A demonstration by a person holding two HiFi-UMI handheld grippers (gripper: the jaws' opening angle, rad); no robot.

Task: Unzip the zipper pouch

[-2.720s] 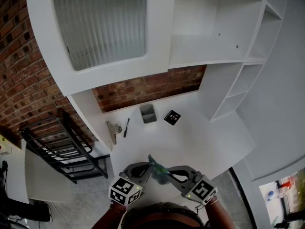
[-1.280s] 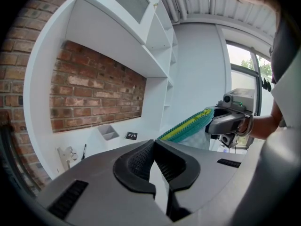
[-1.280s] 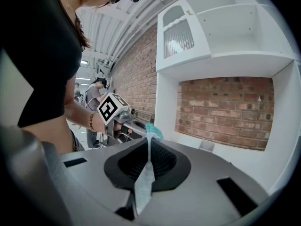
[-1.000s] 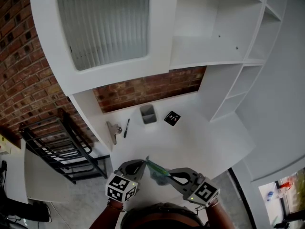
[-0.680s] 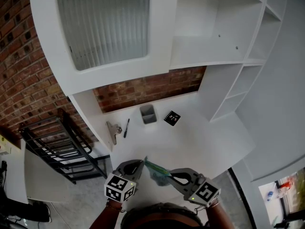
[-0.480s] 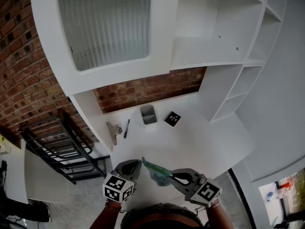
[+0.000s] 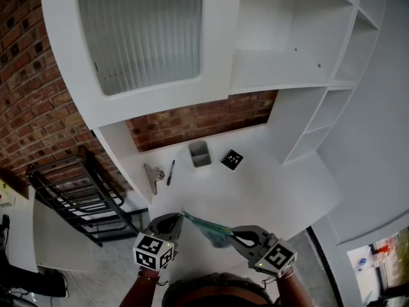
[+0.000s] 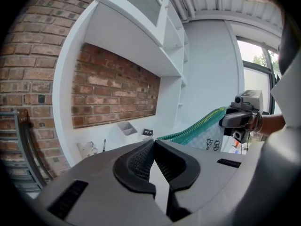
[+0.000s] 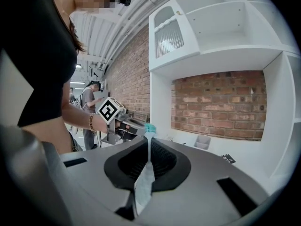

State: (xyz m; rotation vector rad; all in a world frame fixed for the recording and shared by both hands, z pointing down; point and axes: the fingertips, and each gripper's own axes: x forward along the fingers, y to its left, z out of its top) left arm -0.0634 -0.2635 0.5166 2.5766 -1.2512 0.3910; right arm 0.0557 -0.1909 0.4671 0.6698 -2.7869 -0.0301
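A pale printed zipper pouch with a teal zipper hangs stretched between my two grippers above the white desk's front part. My left gripper is shut at the zipper's left end; in the left gripper view the teal zipper runs from its closed tips across to the right gripper. My right gripper is shut on the pouch's other end. In the right gripper view the pale fabric is pinched between the pads. The slider itself is hidden.
At the back of the desk stand a grey cup and a black marker card, with a pen and a metal clip to their left. A black rack stands left of the desk. White shelves rise on the right.
My left gripper has moved left, away from the right one, and the teal zipper between them has drawn out longer. The right gripper has stayed put.
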